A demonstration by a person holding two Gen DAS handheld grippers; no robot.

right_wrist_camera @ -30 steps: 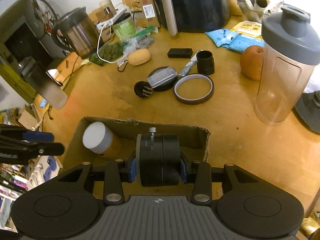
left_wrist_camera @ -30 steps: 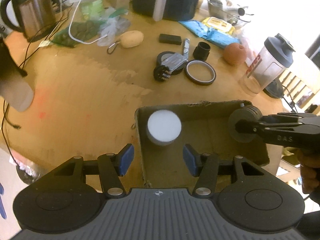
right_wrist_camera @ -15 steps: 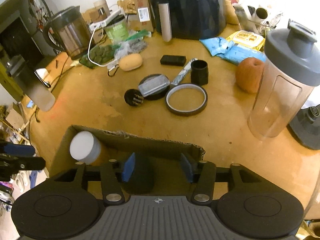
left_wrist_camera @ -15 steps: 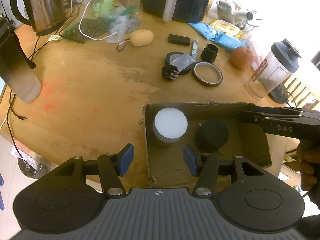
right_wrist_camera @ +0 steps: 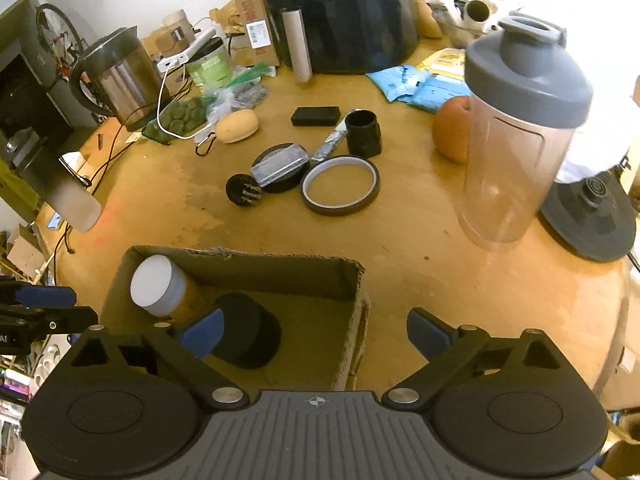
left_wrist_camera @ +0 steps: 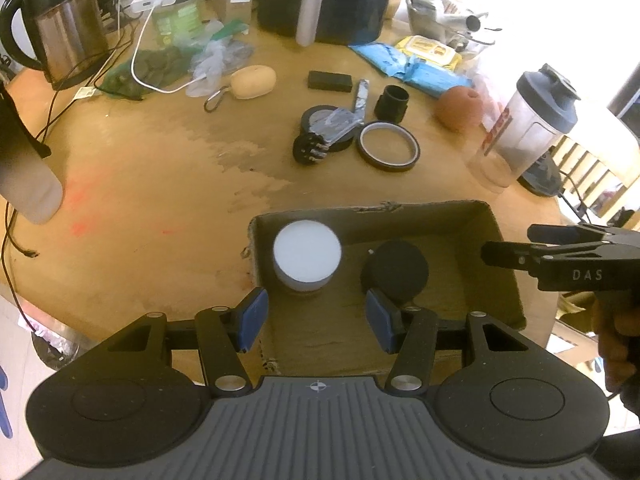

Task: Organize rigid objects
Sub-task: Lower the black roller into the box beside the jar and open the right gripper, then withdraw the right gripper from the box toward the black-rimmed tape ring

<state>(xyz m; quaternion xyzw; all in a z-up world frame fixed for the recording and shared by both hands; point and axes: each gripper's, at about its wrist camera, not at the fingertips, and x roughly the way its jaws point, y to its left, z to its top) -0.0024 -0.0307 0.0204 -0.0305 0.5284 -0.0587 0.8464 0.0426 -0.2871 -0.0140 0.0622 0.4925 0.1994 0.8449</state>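
A cardboard box sits at the near table edge. Inside it stand a white-lidded jar at the left and a black round cylinder beside it. My left gripper is open and empty over the box's near left side. My right gripper is open and empty above the box's right wall; it also shows in the left wrist view. Further back lie a tape ring, a black round part with pins and a black tube.
A clear shaker bottle stands at the right, with an orange behind it. A kettle and cables are at the back left, a black air fryer at the back. A grey bottle stands at the left edge.
My right gripper opened, left the black cylinder in the box, then drew back to the right and opened wider. The left gripper has stayed open.
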